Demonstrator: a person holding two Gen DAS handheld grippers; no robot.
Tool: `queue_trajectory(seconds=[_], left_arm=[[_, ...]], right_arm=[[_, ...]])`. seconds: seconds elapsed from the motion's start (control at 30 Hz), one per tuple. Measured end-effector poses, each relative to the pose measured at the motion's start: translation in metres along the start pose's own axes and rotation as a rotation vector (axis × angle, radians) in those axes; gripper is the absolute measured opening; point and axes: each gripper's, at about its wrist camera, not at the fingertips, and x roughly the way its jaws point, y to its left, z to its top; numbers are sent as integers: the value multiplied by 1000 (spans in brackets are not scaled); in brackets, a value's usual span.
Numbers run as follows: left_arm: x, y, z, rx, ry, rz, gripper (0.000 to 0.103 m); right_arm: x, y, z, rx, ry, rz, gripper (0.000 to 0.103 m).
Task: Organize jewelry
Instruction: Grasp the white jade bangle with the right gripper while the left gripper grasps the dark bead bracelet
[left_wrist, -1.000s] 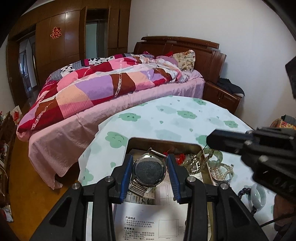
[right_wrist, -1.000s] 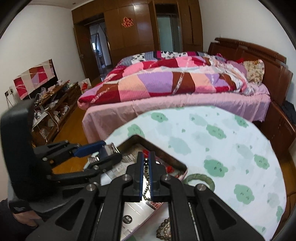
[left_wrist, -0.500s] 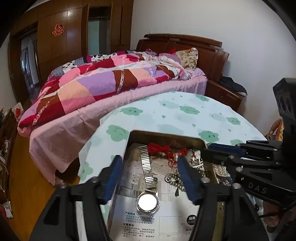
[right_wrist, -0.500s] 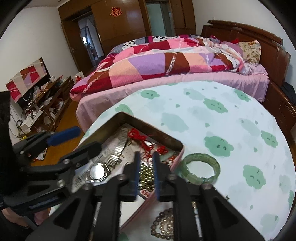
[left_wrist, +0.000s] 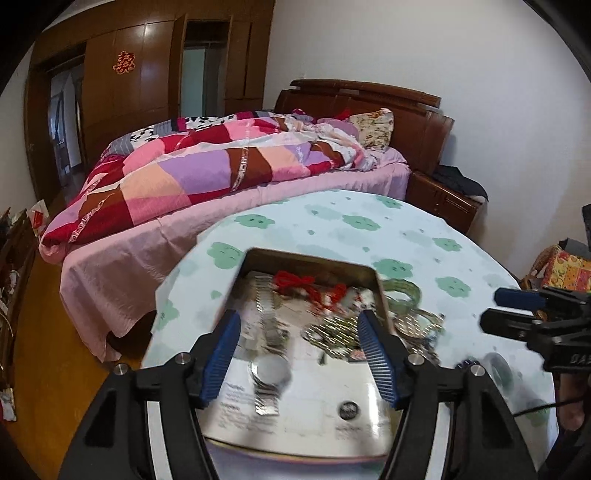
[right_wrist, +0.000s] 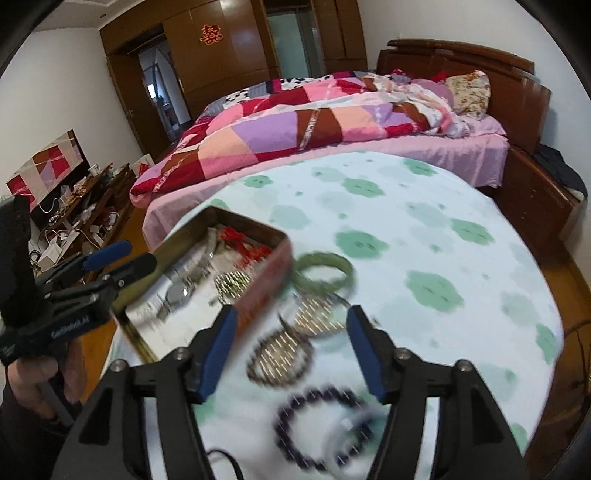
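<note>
Left gripper (left_wrist: 299, 354) spread wide over the open tin box (left_wrist: 380, 291), nothing pinched; wristwatch (left_wrist: 271, 369) lying loose in the box, near the red cord (left_wrist: 306, 282) at its far end. Right gripper (right_wrist: 290, 350) just opened, jaws apart and empty above a beaded bracelet (right_wrist: 280, 358) on the cloud-print tablecloth (right_wrist: 424, 236), right of the box. Green bangle (right_wrist: 325, 271) just beyond, dark bead bracelet (right_wrist: 317, 428) nearer.
</note>
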Motion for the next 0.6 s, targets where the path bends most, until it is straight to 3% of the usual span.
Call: queue_trajectory(seconds=[0.2,0.43,0.6], left_arm=[[-5,-31,-11,48,12,1,66],[-14,-69,-26,97,18,-23,66],[-12,-97,-34,151,37,-42,66]], right_arm=[[-18,-22,-31,13,-11,-77,70],[-5,-57,-68,81,44,-171,70],[4,-68,-78,91,76,-206,55]])
